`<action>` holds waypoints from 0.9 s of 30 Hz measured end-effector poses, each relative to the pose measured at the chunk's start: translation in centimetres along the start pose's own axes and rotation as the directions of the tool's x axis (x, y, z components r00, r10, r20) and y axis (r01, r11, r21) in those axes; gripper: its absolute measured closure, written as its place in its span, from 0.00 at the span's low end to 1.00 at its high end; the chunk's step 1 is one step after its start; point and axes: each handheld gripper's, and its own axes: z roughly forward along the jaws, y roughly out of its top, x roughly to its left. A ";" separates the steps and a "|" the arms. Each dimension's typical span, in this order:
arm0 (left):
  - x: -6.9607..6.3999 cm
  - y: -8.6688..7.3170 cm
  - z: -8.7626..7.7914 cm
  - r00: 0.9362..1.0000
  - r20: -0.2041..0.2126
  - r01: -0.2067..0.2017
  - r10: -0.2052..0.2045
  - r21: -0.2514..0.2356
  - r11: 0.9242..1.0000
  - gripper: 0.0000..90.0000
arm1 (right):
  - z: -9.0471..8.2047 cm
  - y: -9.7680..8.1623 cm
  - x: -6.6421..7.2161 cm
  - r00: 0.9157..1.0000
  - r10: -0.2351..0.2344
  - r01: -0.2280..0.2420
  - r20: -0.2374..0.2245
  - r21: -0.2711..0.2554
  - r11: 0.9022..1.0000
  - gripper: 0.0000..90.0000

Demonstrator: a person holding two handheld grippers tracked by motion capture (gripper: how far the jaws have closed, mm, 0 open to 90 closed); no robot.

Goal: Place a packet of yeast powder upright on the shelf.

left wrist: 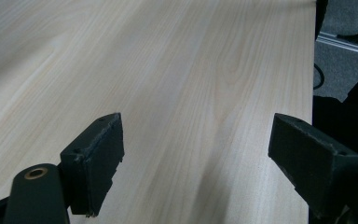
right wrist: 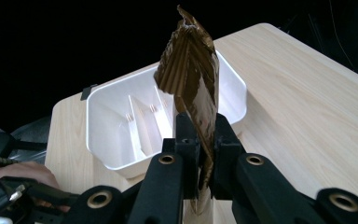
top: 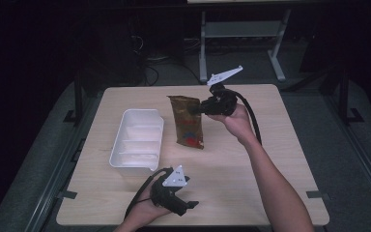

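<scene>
A brown foil snack bag (top: 187, 122) with red and blue print hangs over the middle of the wooden table (top: 251, 164). My right gripper (top: 204, 107) is shut on the bag's upper right edge and holds it off the surface. In the right gripper view the crinkled bag (right wrist: 193, 74) rises from between the two pressed black jaws of my right gripper (right wrist: 200, 140). A white divided bin (top: 136, 140) sits left of the bag. My left gripper (top: 189, 206) rests near the table's front edge, and in its own view my left gripper (left wrist: 196, 163) stands open over bare wood.
The white bin (right wrist: 135, 126) has several inner dividers and lies beyond the bag in the right gripper view. A metal stand (top: 241, 34) and cables sit on the floor behind the table. The table's right edge (left wrist: 310, 93) runs close to my left gripper.
</scene>
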 end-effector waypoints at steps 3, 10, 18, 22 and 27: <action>0.0 0.0 0.0 1.000 -0.004 -0.006 0.006 0.003 1.000 0.20 | 0.3 0.6 0.1 1.000 -0.008 0.008 -0.006 0.000 1.000 0.93; 0.3 -0.1 -0.3 1.000 -0.019 -0.009 0.009 0.004 1.000 0.21 | 1.3 1.7 0.4 0.999 -0.023 0.023 -0.028 -0.002 1.000 0.94; 0.4 -0.2 -0.5 1.000 -0.023 -0.006 0.005 -0.004 1.000 0.21 | 2.8 2.6 0.7 0.998 -0.033 0.033 -0.048 0.011 0.999 0.94; 0.4 -0.2 -0.5 1.000 -0.021 -0.005 0.005 0.000 1.000 0.21 | 3.2 3.2 1.0 0.997 -0.047 0.047 -0.054 0.005 0.999 0.94; 0.6 -0.4 -0.4 1.000 -0.013 0.007 -0.007 0.002 1.000 0.22 | 3.9 4.0 1.6 0.995 -0.059 0.058 -0.079 -0.019 0.998 0.94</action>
